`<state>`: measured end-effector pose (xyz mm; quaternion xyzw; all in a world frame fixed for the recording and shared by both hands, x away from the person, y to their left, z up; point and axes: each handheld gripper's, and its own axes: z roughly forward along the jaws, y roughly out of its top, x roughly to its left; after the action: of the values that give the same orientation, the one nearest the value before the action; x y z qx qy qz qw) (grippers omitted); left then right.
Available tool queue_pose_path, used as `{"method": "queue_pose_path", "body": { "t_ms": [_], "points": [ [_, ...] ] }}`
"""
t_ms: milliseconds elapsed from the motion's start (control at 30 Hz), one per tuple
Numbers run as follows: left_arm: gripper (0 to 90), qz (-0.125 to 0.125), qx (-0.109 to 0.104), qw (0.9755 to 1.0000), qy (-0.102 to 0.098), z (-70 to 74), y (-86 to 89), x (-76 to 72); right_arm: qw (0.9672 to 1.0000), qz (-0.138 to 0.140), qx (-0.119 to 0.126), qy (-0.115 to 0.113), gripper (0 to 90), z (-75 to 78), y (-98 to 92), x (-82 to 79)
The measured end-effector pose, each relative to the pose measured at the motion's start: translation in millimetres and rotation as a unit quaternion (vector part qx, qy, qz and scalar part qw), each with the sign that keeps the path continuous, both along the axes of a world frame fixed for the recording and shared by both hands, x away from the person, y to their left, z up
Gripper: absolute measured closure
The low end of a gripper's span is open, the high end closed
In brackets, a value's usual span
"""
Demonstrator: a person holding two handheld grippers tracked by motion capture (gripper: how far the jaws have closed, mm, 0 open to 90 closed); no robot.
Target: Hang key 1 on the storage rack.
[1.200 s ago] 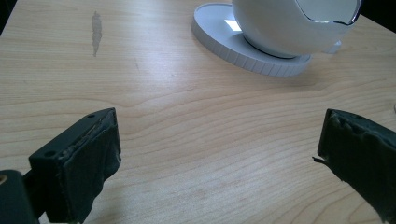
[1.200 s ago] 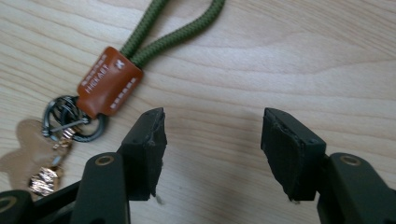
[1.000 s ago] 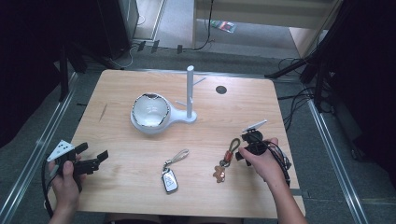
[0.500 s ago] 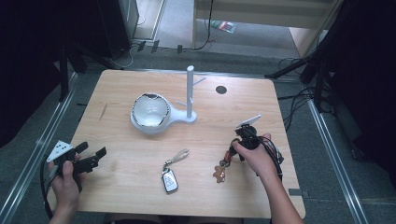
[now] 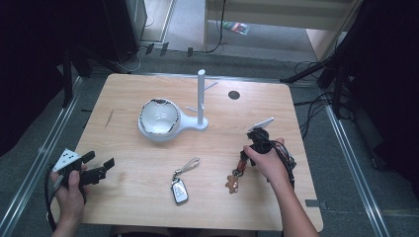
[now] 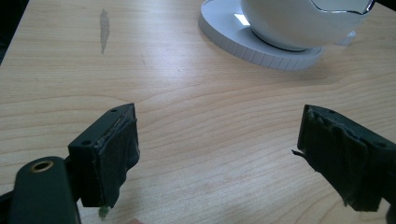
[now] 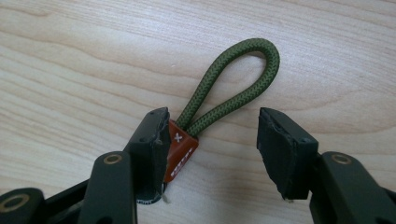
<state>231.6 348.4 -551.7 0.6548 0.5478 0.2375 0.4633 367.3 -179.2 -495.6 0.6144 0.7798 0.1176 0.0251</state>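
Olive-green cord loop (image 7: 233, 88) of the keychain (image 5: 237, 170) lies flat on the wooden table (image 5: 296, 123), at about four o'clock from the table's centre. In the right gripper view, the right gripper (image 7: 212, 144) stands half open over it: one jaw touches the orange tag (image 7: 180, 154) at the loop's base, the other jaw stands clear at three o'clock, so nothing is clamped. The gingerbread-shaped charm (image 5: 231, 183) trails toward six o'clock. The left gripper (image 5: 96, 168) rests at eight o'clock near the table's edge; its jaws have just been parting and stand wide over bare wood. Car key fob (image 5: 179, 190) lies at six o'clock. White bowl (image 5: 158, 118) sits at eleven o'clock, on the stand (image 5: 200, 98).
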Motion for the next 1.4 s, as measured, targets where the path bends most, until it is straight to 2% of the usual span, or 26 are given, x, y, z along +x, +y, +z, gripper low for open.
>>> {"method": "queue_pose_path", "body": {
  "t_ms": [200, 233, 500, 567, 700, 833, 933, 1167, 1300, 1400],
  "points": [
    [0.8, 0.001, 0.005, 1.0000, 0.003, 0.4, -1.0, -0.4, 0.9999, -0.012, -0.006, 0.004, 45.6, -4.2, 4.2, 4.1],
    [0.8, 0.005, 0.006, 1.0000, 0.003, 0.6, -0.5, -0.6, 0.9997, -0.022, -0.005, 0.007, 45.7, -4.8, 5.4, 5.8],
    [0.8, 0.001, 0.003, 1.0000, 0.005, 0.4, -0.6, -0.3, 0.9994, -0.032, -0.013, 0.005, 48.9, -4.1, 9.8, 8.9],
    [0.8, 0.001, 0.003, 1.0000, 0.005, 0.3, -0.7, -0.2, 0.9986, -0.050, 0.004, 0.013, 48.8, -5.0, 9.7, 11.2],
    [0.8, 0.001, 0.002, 1.0000, 0.005, 0.1, -0.5, 0.1, 0.9980, -0.060, 0.012, 0.014, 50.9, -4.7, 8.4, 12.9],
    [0.8, 0.002, 0.002, 1.0000, 0.005, 0.0, -0.6, 0.2, 0.9984, -0.056, 0.001, 0.011, 51.0, -4.8, 8.3, 12.2],
    [0.8, 0.002, 0.002, 1.0000, 0.005, -0.1, -0.7, 0.3, 0.9980, -0.059, -0.002, 0.020, 50.3, -5.1, 7.7, 11.5],
    [0.8, 0.003, 0.003, 1.0000, 0.006, 0.0, -0.7, 0.4, 0.9973, -0.062, 0.012, 0.037, 51.8, -7.6, 7.3, 12.0],
    [0.8, 0.002, 0.003, 1.0000, 0.007, -0.1, -0.6, 0.5, 0.9978, -0.058, 0.007, 0.033, 55.4, -8.7, 10.6, 11.1],
    [0.8, 0.002, 0.002, 1.0000, 0.007, -0.1, -0.4, 0.7, 0.9983, -0.050, -0.001, 0.032, 63.0, -8.6, 16.0, 9.4]
  ]
}}
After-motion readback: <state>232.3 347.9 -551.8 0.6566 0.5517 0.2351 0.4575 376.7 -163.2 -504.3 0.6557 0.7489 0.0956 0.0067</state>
